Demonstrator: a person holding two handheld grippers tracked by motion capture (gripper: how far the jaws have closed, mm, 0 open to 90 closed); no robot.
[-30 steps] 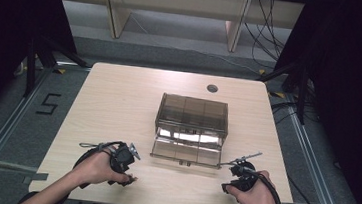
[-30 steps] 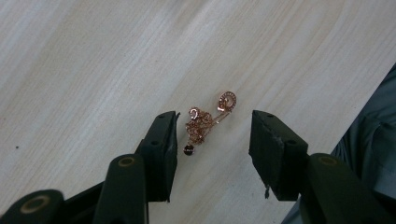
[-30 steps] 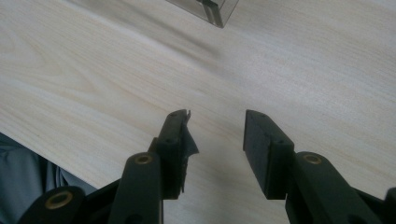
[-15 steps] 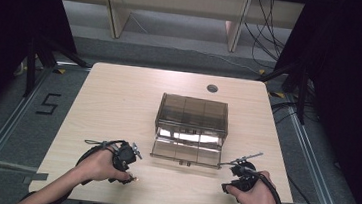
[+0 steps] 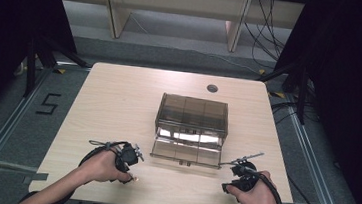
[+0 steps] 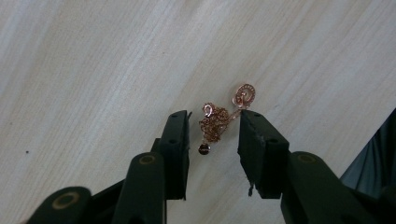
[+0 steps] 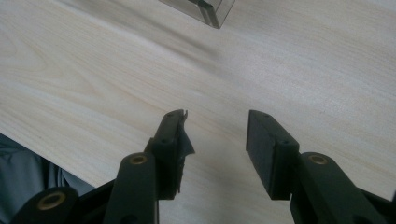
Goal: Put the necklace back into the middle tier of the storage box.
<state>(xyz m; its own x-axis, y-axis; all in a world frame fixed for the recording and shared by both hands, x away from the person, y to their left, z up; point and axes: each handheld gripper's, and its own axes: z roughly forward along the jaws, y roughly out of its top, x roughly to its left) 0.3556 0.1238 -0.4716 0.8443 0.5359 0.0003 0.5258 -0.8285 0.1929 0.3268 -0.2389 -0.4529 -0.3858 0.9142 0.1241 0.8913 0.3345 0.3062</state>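
A thin rose-gold chain [image 6: 215, 125] with a small ring pendant [image 6: 244, 94] lies bunched on the pale wooden table [image 5: 118, 106]. My left gripper [image 6: 212, 123] points down over it. Its jaws have just been closing, with the chain between them. One pad touches the chain near the ring, the other stands a little apart. In the high view the left gripper [image 5: 132, 173] is near the front edge, the chain [image 5: 135, 179] a tiny glint at its tip. My right gripper [image 7: 215, 135] has just been opening and stands open over bare wood; it sits at the front right [image 5: 228, 186].
A smoky translucent compartment box [image 5: 192, 114] stands mid-table, its front flap [image 5: 184, 152] folded down toward me between the two hands. One corner of it [image 7: 212, 11] shows ahead of the right gripper. A round grommet [image 5: 212, 88] sits at the back. The front table edge is close.
Both hands keep their places. The cable loop at the left hand has shifted a little.
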